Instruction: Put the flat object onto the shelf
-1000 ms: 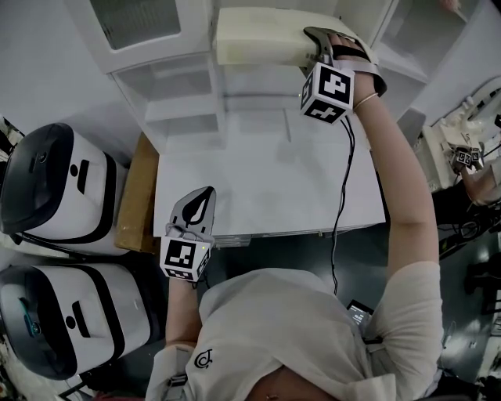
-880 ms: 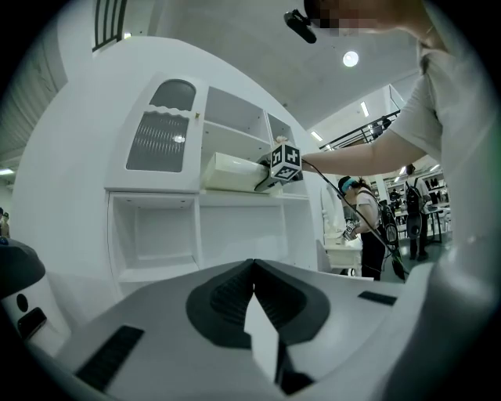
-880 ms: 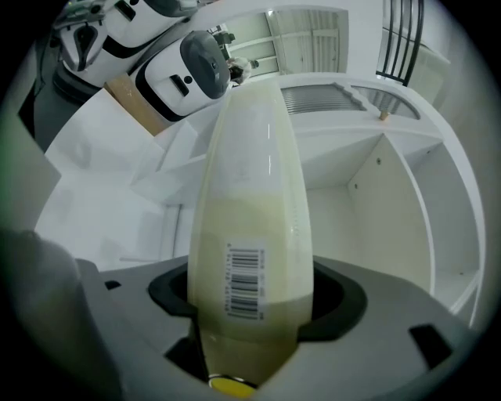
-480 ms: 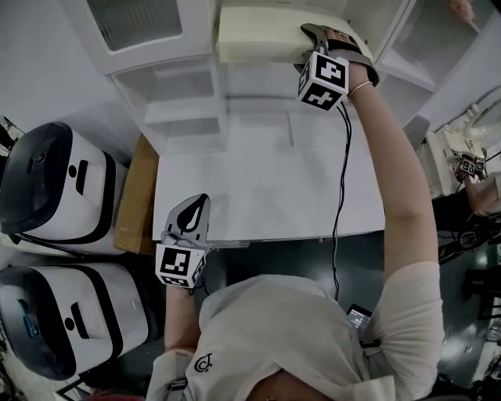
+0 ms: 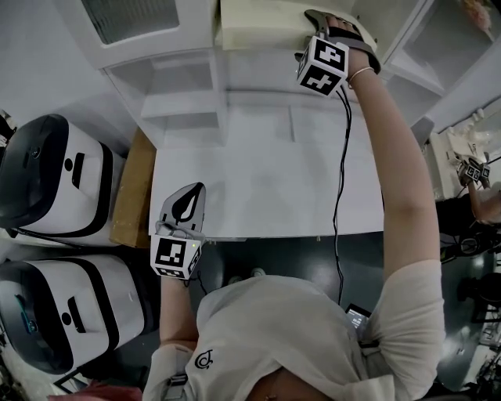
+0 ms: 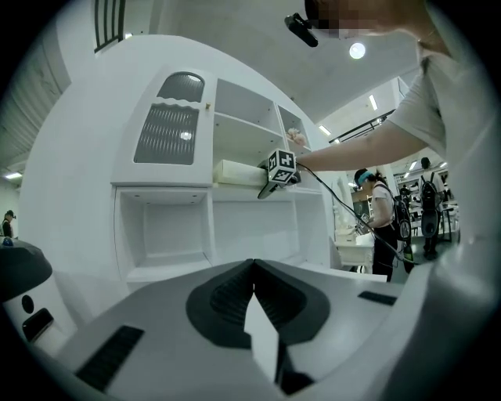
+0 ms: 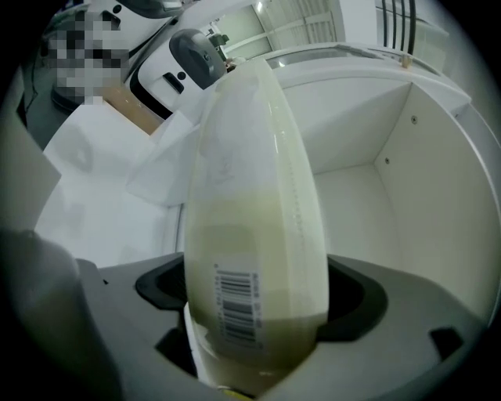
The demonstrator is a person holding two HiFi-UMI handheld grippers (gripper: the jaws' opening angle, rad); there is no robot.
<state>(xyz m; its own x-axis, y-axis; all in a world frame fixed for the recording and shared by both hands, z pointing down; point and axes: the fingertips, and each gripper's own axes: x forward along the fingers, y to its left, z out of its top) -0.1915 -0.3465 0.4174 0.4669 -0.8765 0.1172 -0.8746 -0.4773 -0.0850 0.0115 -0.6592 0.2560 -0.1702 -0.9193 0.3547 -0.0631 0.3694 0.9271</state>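
While the right claw (image 5: 319, 22) opens around the flat object's (image 7: 250, 196) near end, now lying in the upper shelf (image 7: 407, 180), withdraw straight back without dragging it. The left claw (image 5: 186, 205), shut and empty, hovers at the desk's (image 5: 266, 180) front-left corner.

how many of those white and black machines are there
2. One white-and-black machine sits left of the white table; the other is just below it in the head view. More may lie out of frame.

Cream flat object (image 5: 262, 23), barcode label, lying in white shelf (image 5: 176, 102) upper compartment.
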